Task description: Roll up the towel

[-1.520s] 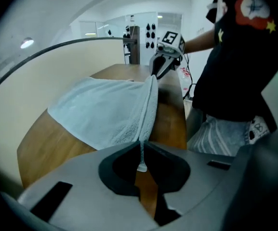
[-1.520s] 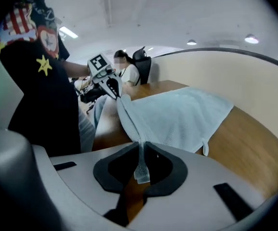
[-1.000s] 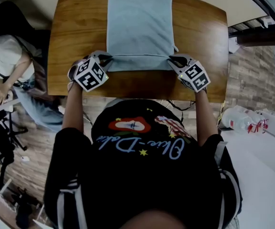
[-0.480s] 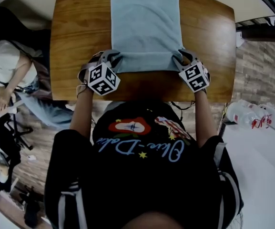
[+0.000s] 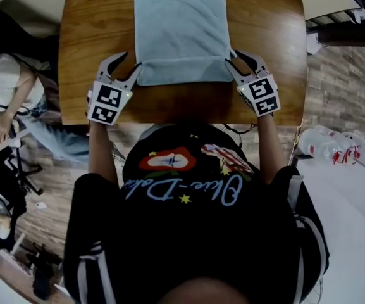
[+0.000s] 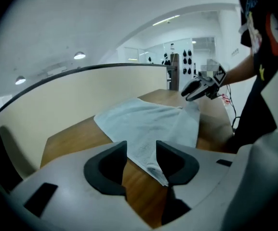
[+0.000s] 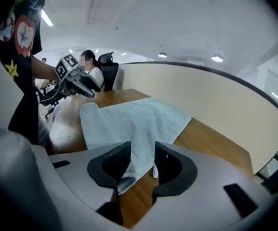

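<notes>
Left tool (image 5: 127, 64) and right tool (image 5: 243, 61) just opened, ungripped towel (image 5: 181, 30) corners between their jaws; its long axis points away.

Head view looks steeply down; gripper views, low, share the towel (image 5: 181, 30).

the desk (image 5: 90, 49) is of brown wood, with rounded corners. a light blue towel (image 5: 181, 30) lies flat along its middle, the near edge folded over.
</notes>
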Demonstrator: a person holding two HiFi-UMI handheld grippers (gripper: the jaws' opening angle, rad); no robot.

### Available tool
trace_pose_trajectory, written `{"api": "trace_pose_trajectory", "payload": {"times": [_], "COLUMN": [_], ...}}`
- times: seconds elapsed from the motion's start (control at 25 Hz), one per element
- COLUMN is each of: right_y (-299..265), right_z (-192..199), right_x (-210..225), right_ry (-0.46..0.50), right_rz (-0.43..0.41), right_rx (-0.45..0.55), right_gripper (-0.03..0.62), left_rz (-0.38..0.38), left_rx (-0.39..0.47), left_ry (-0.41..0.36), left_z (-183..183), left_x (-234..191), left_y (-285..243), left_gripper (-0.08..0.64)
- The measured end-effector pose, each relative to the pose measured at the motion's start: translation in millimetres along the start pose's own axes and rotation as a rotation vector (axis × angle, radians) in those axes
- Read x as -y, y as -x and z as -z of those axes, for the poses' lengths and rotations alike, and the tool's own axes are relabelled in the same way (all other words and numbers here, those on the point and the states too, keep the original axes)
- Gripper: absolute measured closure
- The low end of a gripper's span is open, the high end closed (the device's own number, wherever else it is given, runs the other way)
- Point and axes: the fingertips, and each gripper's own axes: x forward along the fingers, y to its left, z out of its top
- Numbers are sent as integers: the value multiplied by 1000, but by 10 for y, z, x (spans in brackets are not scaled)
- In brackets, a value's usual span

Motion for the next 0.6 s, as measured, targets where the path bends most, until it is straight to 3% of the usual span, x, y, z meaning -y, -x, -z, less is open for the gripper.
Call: {"api": "trace_pose_trajectory", "payload": {"times": [0.16,0.28,0.4,0.6], "right_y": [183,239,225,66], "right_z": [-74,-62,56,433], "right_x": [-128,-411,-730,-833], "right_ry": [94,186,241,377], "right_rz": [-47,-149,-263,-304], "right_rx": [32,21,-8,-139], "right_gripper": [453,453,453,453], "left_rz": [41,81,108,101], "left_rx": [-56,-132,-172,-274], "left_ry": [-157,-283,-308,-405], "left_z": [90,257,390,616], "left_x": [384,685,893,963], "left_y": [105,111,82,-51], "left_gripper": [376,376,376,376]}}
